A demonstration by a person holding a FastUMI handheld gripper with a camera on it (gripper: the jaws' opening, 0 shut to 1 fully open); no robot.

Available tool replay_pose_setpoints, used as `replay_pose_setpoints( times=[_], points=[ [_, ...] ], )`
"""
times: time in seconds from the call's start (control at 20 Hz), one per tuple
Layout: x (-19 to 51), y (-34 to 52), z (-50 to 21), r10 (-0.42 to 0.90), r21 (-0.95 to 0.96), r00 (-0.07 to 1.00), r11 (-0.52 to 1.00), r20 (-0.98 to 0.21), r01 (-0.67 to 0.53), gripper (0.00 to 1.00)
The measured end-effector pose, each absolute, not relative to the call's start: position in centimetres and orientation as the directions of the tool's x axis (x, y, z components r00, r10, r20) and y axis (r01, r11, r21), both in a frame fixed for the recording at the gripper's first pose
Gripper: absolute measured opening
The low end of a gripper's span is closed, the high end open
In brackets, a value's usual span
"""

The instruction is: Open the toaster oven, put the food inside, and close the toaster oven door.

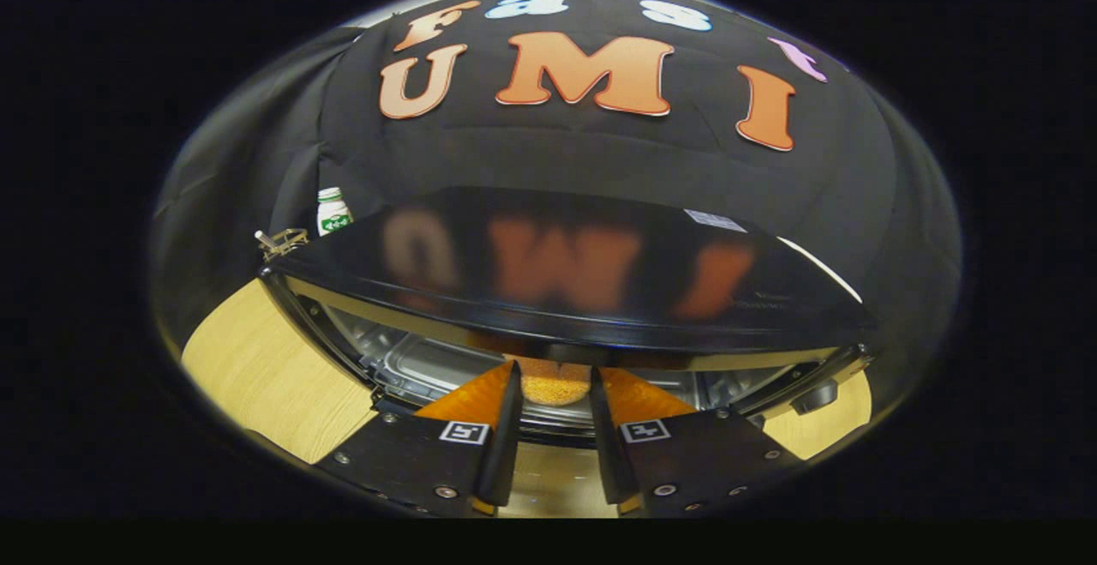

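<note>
Gripper (553,381), low centre of frame, apparently pinched the food (554,383) between its fingers, toaster oven (566,273) cavity directly ahead.

Hand-held gripper (554,393): two flat, wedge-shaped fingers (506,436) tapering forward; broad base plates fastened with round silver screws (446,491); one square black-and-white fiducial marker (464,432) on each plate

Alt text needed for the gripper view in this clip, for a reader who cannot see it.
The gripper holds a piece of golden, crumb-coated food between its fingers at the mouth of the open toaster oven, whose metal cavity shows beneath its glossy black top. The oven stands on a wooden table; a small white bottle stands behind it.
</note>
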State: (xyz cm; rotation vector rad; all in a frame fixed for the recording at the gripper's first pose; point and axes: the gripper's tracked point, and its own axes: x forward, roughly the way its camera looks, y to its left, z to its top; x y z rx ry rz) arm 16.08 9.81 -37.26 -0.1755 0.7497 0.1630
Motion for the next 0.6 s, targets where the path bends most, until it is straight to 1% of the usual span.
replay_pose_setpoints(
  times=[0.2, 0.3, 0.5, 0.55, 0.6],
  points=[
    [15.9, 8.9, -37.2, 0.042, -0.168, 0.733, 0.963, -0.679, -0.21, 0.41],
    [15.8, 8.7, -37.2, 0.039, -0.161, 0.735, 0.967, -0.677, -0.199, 0.41],
    [15.5, 8.1, -37.5, 0.023, -0.14, 0.725, 0.976, -0.688, -0.164, 0.47],
    [15.5, 8.1, -37.4, 0.024, -0.12, 0.731, 0.982, -0.682, -0.144, 0.5],
    [15.4, 8.3, -37.2, 0.037, -0.077, 0.732, 0.99, -0.681, -0.121, 0.5]
  ],
)
